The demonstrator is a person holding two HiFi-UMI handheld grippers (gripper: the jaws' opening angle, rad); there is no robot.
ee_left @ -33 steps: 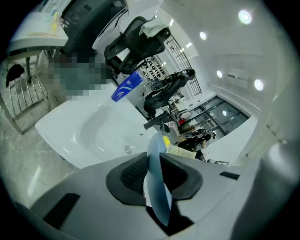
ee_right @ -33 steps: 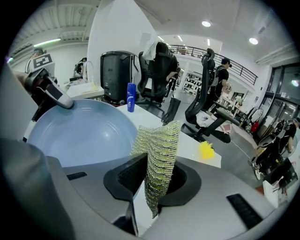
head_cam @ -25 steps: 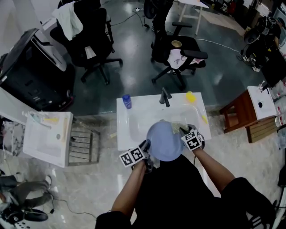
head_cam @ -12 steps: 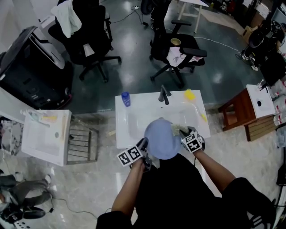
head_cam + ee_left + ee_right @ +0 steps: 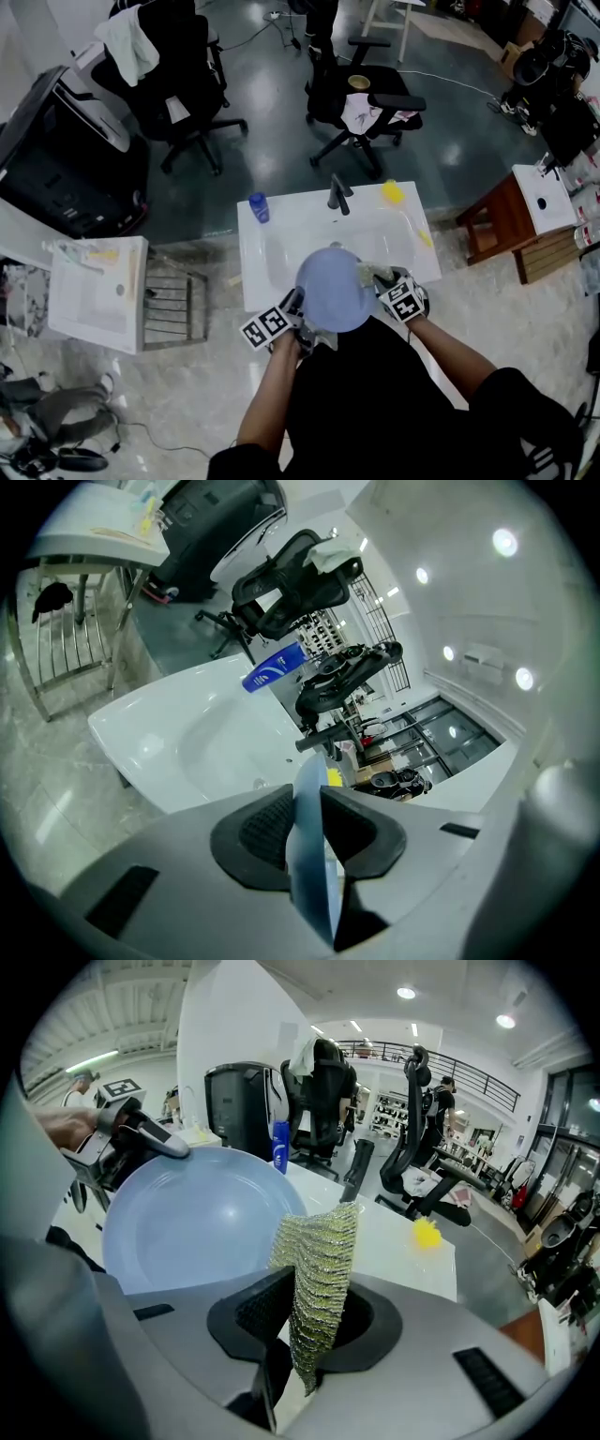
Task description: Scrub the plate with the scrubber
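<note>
A pale blue plate [image 5: 333, 289] is held over the front of the white sink [image 5: 272, 234]. My left gripper [image 5: 298, 306] is shut on the plate's near-left rim, and in the left gripper view the plate's edge [image 5: 308, 841] stands upright between the pads. My right gripper [image 5: 375, 278] is shut on a green-gold mesh scrubber [image 5: 319, 1274], which hangs right beside the plate's right rim [image 5: 281, 1180]. In the right gripper view the plate's hollow face [image 5: 192, 1227] is turned toward the scrubber, with the left gripper [image 5: 141, 1140] at its far edge. Whether the scrubber touches the plate I cannot tell.
A dark faucet [image 5: 339, 194] stands at the sink's back edge, with a blue bottle [image 5: 258, 207] to its left and a yellow object [image 5: 392, 192] to its right. A metal rack [image 5: 173, 305] and a white table [image 5: 89, 291] stand left, office chairs [image 5: 361, 108] behind, and a wooden stool [image 5: 497, 230] right.
The right gripper with the scrubber has shifted a little along the plate's right edge. The left gripper keeps the plate nearly still.
</note>
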